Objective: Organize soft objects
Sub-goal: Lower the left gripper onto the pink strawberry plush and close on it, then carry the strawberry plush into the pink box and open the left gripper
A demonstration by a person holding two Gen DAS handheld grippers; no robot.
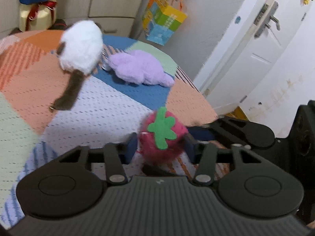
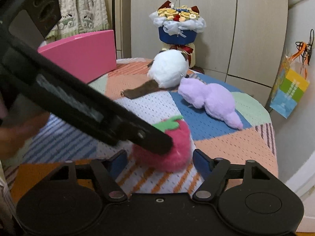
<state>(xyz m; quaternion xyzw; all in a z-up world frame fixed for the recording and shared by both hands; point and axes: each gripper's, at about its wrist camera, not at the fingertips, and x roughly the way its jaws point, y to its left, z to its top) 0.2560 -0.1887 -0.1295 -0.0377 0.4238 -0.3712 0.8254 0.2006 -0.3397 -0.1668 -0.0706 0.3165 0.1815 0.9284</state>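
A pink strawberry plush (image 1: 161,133) with a green felt leaf lies on the patchwork cover (image 1: 98,114) near its front edge. My left gripper (image 1: 160,147) is shut on it, a blue pad against each side. In the right wrist view one left finger (image 2: 155,141) crosses over the strawberry plush (image 2: 181,135). My right gripper (image 2: 160,161) stands open around the same plush, with small gaps beside its pads. Farther back lie a white plush with a brown tail (image 1: 81,47) (image 2: 169,70) and a purple plush (image 1: 139,68) (image 2: 210,100), side by side.
A pink board (image 2: 82,55) stands at the back left. A flower bouquet (image 2: 179,25) in blue wrap sits before beige cupboards. A colourful paper bag (image 1: 163,23) hangs on the wall to the right. A white door (image 1: 256,49) is close on the right.
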